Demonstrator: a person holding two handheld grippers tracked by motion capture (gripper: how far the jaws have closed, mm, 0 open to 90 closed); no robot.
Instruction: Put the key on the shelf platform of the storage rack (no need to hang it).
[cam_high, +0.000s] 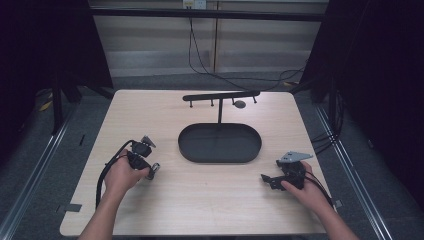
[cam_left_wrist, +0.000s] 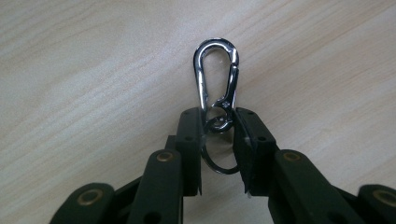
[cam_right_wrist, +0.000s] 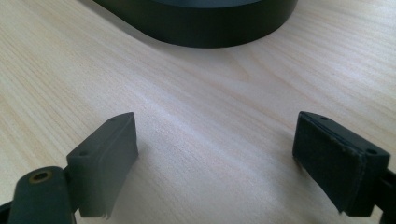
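As the left gripper (cam_left_wrist: 218, 154) pinches the carabiner (cam_left_wrist: 216, 77) at its ring, lift straight; right gripper (cam_right_wrist: 215, 163) rests spread.

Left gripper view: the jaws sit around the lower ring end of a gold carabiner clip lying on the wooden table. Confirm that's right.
Not quite: the carabiner clip is silver chrome, not gold, as the left gripper view shows. The left gripper does have its ring end between the jaws, on the wooden table.

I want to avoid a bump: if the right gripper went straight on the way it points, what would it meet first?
Probably the dark oval tray: beyond the open right gripper lies bare table, then the tray's wall, though depth is hard to judge.
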